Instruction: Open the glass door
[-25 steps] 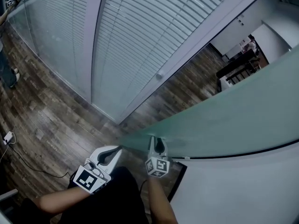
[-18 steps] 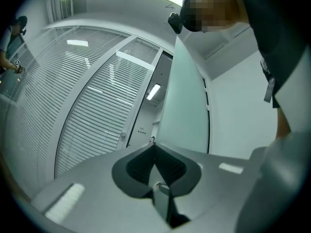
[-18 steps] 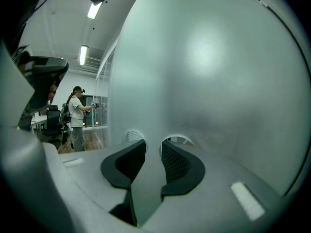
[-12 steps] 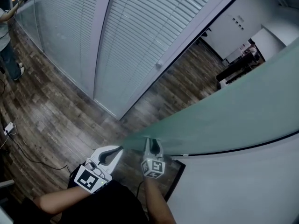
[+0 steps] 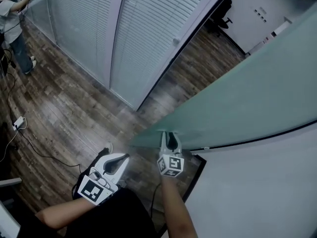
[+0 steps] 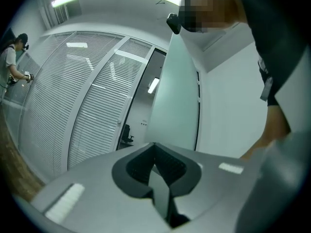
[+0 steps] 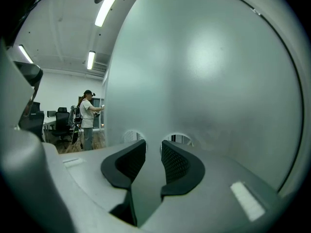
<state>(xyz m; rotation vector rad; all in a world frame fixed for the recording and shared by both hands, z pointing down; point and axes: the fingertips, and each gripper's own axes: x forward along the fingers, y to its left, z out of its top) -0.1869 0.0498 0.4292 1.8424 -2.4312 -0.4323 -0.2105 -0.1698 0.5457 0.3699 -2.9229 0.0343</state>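
Observation:
The frosted glass door (image 5: 247, 93) stands swung out across the wooden floor, its free edge near my hands. My right gripper (image 5: 168, 139) points level at the door's face close to that edge. In the right gripper view the pane (image 7: 204, 81) fills the picture. The right gripper (image 7: 154, 149) has its jaws a little apart, and I make out nothing gripped between them. Two small round spots (image 7: 179, 139) show on the glass just past the tips. My left gripper (image 5: 123, 159) hangs to the left of the door edge, shut and empty (image 6: 154, 152).
A glass partition with white blinds (image 5: 143, 29) runs along the far side of the wooden floor. A person (image 5: 12, 19) stands at its far left end. A cable with a plug (image 5: 19, 123) lies on the floor. A white wall (image 5: 257, 192) rises to my right.
Both grippers have gone forward and the door has swung farther with the right one against it. More of the dark passage beyond the partition shows now.

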